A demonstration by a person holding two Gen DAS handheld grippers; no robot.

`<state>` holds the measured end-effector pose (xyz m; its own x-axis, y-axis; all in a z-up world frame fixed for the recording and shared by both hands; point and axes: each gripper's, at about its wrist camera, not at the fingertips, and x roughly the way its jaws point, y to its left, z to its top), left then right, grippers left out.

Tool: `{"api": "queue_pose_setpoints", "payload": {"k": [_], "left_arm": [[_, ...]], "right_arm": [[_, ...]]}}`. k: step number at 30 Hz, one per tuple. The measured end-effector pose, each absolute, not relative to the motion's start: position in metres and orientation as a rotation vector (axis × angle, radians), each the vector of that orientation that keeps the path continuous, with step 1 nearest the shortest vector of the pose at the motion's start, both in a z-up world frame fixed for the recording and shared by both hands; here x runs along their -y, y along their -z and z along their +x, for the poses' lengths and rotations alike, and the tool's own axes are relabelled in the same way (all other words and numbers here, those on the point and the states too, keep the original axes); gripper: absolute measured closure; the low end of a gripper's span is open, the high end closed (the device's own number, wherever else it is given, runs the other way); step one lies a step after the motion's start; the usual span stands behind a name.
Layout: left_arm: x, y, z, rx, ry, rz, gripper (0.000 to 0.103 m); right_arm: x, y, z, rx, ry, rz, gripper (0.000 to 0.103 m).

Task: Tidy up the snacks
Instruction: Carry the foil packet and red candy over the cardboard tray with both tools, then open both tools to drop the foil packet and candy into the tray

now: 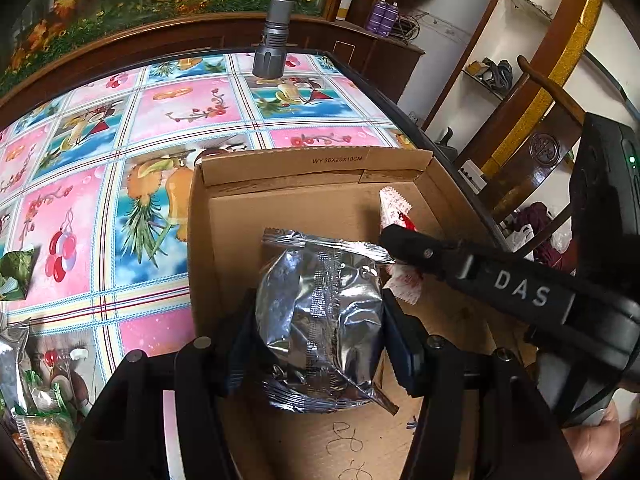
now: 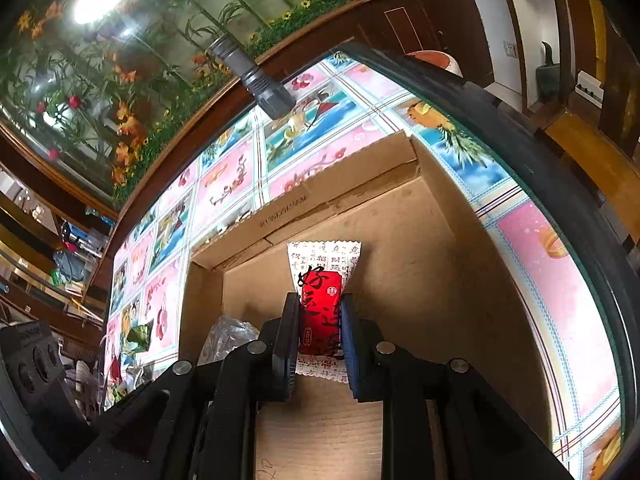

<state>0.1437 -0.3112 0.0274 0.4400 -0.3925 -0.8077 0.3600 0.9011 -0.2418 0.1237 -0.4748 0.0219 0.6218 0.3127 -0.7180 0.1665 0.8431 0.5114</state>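
Silver foil snack bag [image 1: 320,316], light, crinkly and slippery, sits clamped mid-body in my left gripper [image 1: 320,344]; right gripper [image 2: 320,340] pinches the red-and-white packet [image 2: 320,316] over the cardboard box [image 1: 320,164], flashlight [image 1: 272,52] at twelve o'clock.

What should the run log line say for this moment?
left tool: shut on foil pack | right tool: shut on red packet | both over box | more snacks on table
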Motion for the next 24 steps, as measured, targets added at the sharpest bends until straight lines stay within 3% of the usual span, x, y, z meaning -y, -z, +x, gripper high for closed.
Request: {"api": "queue_pose_setpoints", "payload": {"k": [16, 24], "left_arm": [[0.278, -0.054, 0.106, -0.951, 0.489, -0.107, 0.043], [0.200, -0.080, 0.037, -0.838, 0.479, -0.066, 0.040]], "right_arm": [[0.470, -0.048, 0.108, -0.794, -0.075, 0.560, 0.073], [0.432, -0.061, 0.100, -0.766, -0.211, 0.494, 0.073]]}}
